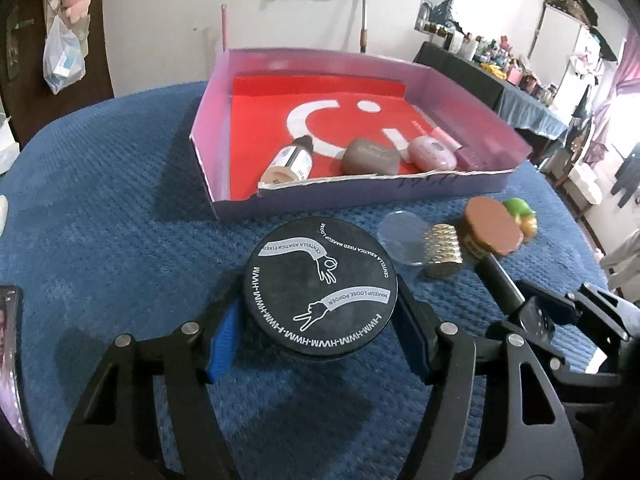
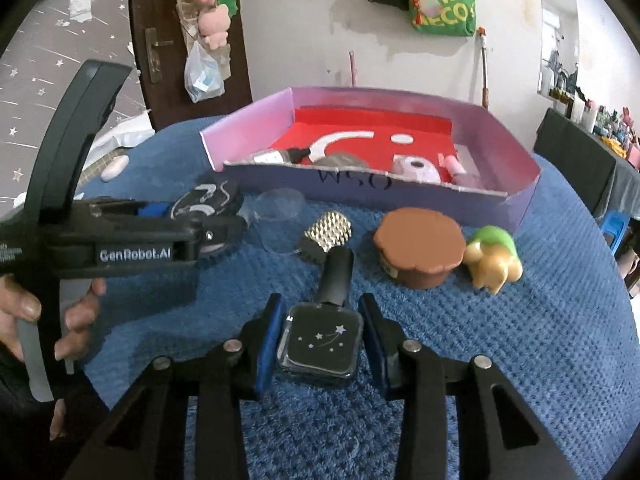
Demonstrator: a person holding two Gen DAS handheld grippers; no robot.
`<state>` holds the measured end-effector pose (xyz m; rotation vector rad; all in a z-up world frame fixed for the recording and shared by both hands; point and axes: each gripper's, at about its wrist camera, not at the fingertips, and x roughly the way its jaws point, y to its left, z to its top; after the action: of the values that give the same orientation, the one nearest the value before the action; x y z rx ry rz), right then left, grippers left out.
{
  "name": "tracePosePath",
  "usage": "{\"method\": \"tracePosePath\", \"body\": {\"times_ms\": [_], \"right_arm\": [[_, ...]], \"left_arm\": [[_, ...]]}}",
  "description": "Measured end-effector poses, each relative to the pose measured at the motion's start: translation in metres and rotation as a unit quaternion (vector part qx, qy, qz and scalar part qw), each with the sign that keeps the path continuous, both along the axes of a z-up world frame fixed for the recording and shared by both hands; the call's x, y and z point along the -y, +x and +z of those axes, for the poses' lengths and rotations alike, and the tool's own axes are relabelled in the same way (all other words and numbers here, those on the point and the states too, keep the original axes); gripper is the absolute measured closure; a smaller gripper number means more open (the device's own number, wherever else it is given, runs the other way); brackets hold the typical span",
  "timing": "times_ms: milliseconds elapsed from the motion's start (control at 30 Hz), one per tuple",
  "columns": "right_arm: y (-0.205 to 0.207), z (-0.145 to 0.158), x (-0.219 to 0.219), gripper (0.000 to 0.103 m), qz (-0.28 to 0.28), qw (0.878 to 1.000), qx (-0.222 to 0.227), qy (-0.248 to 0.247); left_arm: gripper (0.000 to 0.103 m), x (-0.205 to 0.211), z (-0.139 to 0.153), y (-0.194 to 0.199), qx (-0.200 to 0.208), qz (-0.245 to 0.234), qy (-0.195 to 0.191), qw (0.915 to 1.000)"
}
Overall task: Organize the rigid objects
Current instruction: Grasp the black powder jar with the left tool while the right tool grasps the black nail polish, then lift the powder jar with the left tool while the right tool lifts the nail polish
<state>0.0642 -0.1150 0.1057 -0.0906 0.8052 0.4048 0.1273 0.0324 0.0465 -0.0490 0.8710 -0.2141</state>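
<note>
The left gripper (image 1: 320, 344) is clamped on the round black powder jar (image 1: 320, 286), its blue pads (image 1: 222, 344) pressed to both sides, held over the blue cloth (image 1: 112, 208) near the purple-walled box (image 1: 360, 196). The right gripper (image 2: 320, 344) straddles the black nail polish bottle (image 2: 320, 344) — small gaps show on each side, so whether it grips is unclear. Just beyond lie a gold studded cap (image 2: 328, 232), a brown-lidded jar (image 2: 418, 252) and a green-and-yellow toy (image 2: 494, 260), close together below the box's near wall. Inside, four items crowd the near edge — the far red floor (image 1: 320, 96) lies open.
</note>
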Motion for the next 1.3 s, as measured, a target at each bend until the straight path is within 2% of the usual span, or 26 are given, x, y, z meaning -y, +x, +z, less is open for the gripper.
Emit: {"method": "tracePosePath", "body": {"times_ms": [133, 367, 1067, 1300], "right_arm": [[-0.005, 0.012, 0.003, 0.062, -0.001, 1.000, 0.017, 0.000], [-0.007, 0.019, 0.007, 0.063, -0.006, 1.000, 0.020, 0.001], [-0.006, 0.013, 0.009, 0.064, -0.001, 1.000, 0.019, -0.003], [-0.012, 0.004, 0.015, 0.065, -0.004, 1.000, 0.005, -0.002]], "left_arm": [[0.038, 0.004, 0.011, -0.010, 0.016, -0.005, 0.000, 0.9999], [0.038, 0.008, 0.018, -0.017, 0.027, -0.012, 0.000, 0.9996], [0.038, 0.012, 0.018, -0.020, 0.024, -0.019, 0.000, 0.9995], [0.038, 0.014, 0.007, -0.028, 0.014, -0.031, -0.001, 0.9994]]}}
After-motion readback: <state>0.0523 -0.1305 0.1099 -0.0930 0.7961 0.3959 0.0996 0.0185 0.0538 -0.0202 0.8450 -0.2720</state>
